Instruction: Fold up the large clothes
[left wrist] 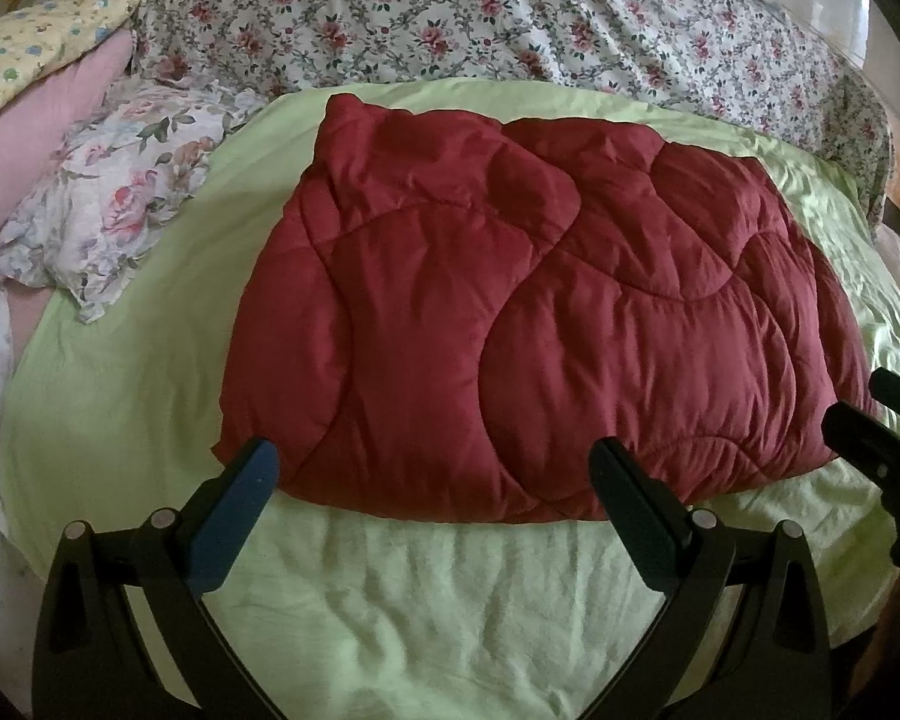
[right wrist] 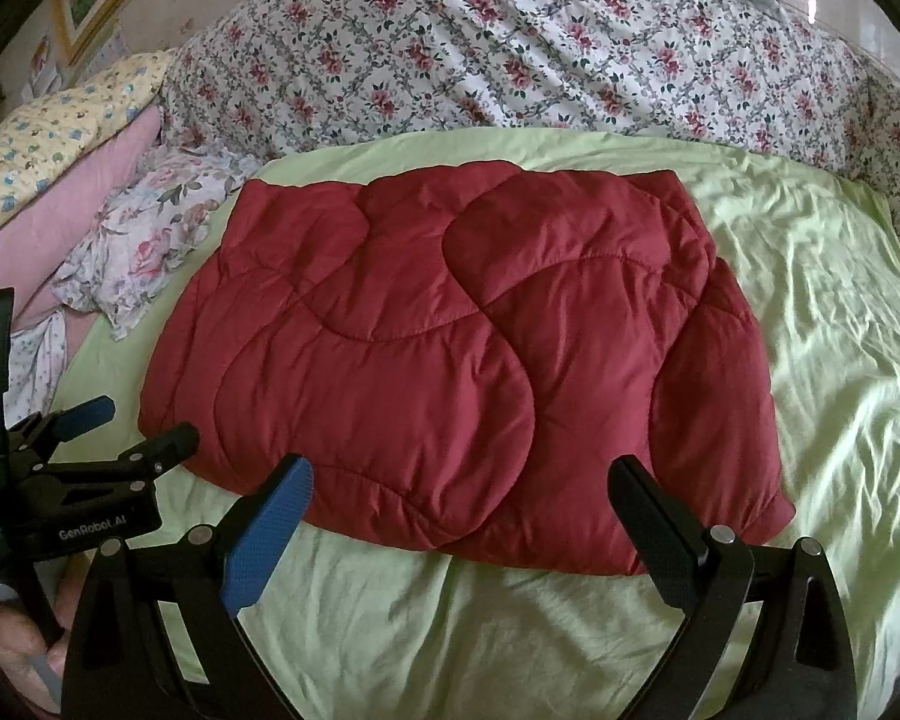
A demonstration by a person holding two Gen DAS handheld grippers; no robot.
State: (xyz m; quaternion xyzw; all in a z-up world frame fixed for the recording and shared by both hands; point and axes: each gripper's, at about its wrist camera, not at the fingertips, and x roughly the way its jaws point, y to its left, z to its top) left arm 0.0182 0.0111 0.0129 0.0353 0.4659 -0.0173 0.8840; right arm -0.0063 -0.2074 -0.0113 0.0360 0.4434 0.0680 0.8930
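One dark red quilted comforter, already folded into a puffy rectangle, sits just ahead of both grippers on the green sheet. Looks soft, bulky and a bit slick, so I'd pinch the near corners. Left gripper and right gripper gape wide, empty. Two pillows off left.

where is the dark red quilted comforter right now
The dark red quilted comforter lies folded mid-frame in both views on the light green bedsheet, just beyond both open grippers, right of the floral pillow.
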